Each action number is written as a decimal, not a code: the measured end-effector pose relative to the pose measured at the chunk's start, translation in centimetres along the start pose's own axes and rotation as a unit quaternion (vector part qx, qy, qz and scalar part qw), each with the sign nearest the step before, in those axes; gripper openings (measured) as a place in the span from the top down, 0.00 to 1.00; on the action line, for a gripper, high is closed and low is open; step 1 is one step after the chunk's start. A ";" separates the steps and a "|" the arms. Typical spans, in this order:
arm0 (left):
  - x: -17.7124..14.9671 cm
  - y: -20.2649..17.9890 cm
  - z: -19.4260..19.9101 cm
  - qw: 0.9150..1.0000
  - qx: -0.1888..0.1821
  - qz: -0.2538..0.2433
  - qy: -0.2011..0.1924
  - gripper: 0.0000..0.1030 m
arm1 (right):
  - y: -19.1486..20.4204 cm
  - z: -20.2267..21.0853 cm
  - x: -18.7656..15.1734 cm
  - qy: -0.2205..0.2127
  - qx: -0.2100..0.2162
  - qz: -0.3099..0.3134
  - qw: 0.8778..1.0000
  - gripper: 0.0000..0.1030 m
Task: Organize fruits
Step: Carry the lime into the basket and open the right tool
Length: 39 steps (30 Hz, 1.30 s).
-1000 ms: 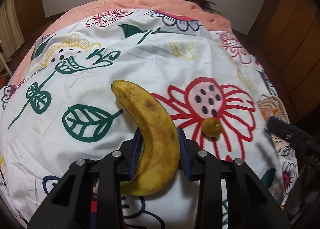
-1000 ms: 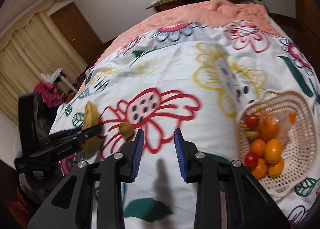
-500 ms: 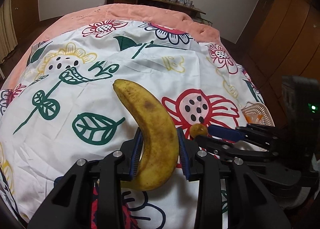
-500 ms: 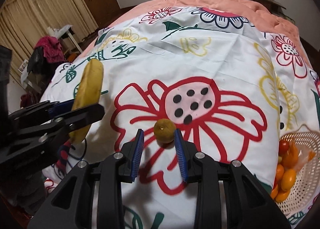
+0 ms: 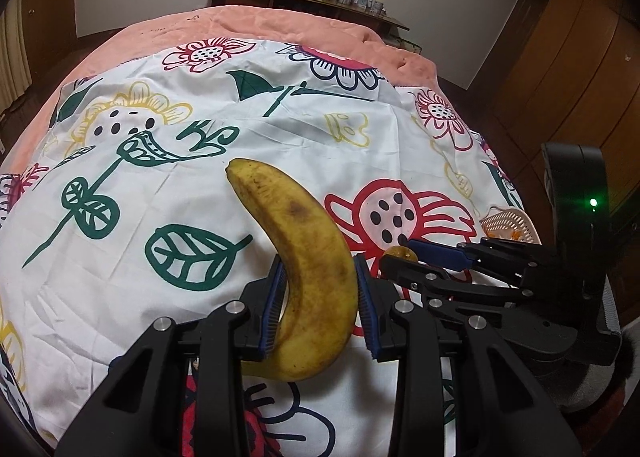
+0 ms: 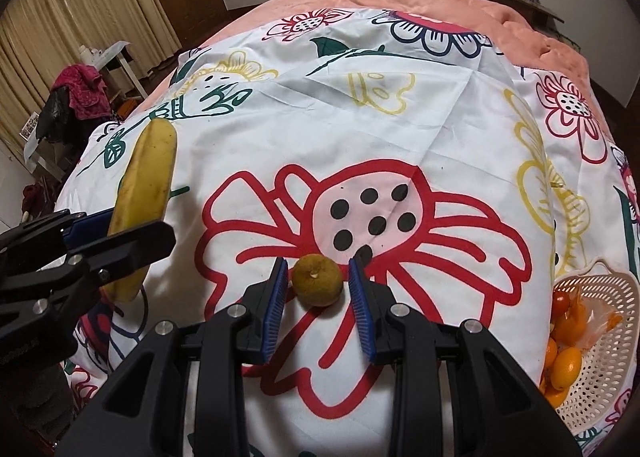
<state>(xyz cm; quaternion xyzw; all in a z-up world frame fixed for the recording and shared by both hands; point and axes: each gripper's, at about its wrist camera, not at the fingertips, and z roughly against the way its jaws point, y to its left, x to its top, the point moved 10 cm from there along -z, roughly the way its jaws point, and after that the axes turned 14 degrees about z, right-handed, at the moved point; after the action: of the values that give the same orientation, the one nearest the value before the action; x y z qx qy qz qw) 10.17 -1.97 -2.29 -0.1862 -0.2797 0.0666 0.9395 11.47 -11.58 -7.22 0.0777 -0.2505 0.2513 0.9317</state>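
Speckled banana point(image 5: 308, 277) clamped between blue pads of left gripper point(image 5: 320, 297), lifted above flowered bedsheet point(image 5: 280, 129); small yellow-green citrus point(image 6: 317, 280) framed by parted fingers of right gripper point(image 6: 318, 297), untouched on red flower print; fruit basket point(image 6: 600, 357) seen at right bed edge.

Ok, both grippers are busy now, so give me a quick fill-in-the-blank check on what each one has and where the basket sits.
1. The left gripper is shut on the ____.
2. The small yellow-green fruit lies on the bedspread between the open fingers of the ____ gripper.
3. The basket at the bedspread's right edge holds mostly ____-coloured fruit.

Missing words: banana; right; orange
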 end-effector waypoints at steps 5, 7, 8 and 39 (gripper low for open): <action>0.0 0.0 0.0 1.000 0.001 -0.002 0.001 0.66 | 0.1 -0.7 -0.2 0.012 0.001 0.005 1.000 0.70; 0.0 -0.1 0.0 1.000 0.001 -0.002 0.000 0.66 | 0.0 -0.6 -0.2 0.009 0.004 0.000 1.000 0.71; 0.0 0.0 0.0 1.000 0.001 -0.002 0.001 0.66 | 0.0 -0.5 -0.2 0.007 0.004 -0.002 1.000 0.71; -1.2 -0.1 -2.0 0.999 0.019 0.006 0.037 0.65 | -11.5 8.9 -7.9 -0.083 -0.056 -0.178 0.979 0.74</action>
<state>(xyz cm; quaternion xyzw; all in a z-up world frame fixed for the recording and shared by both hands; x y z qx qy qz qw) 10.27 -3.02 -4.41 -0.1720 -0.2420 0.0710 0.9523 7.53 -27.30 -3.76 0.0891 -0.3227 0.0596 0.9404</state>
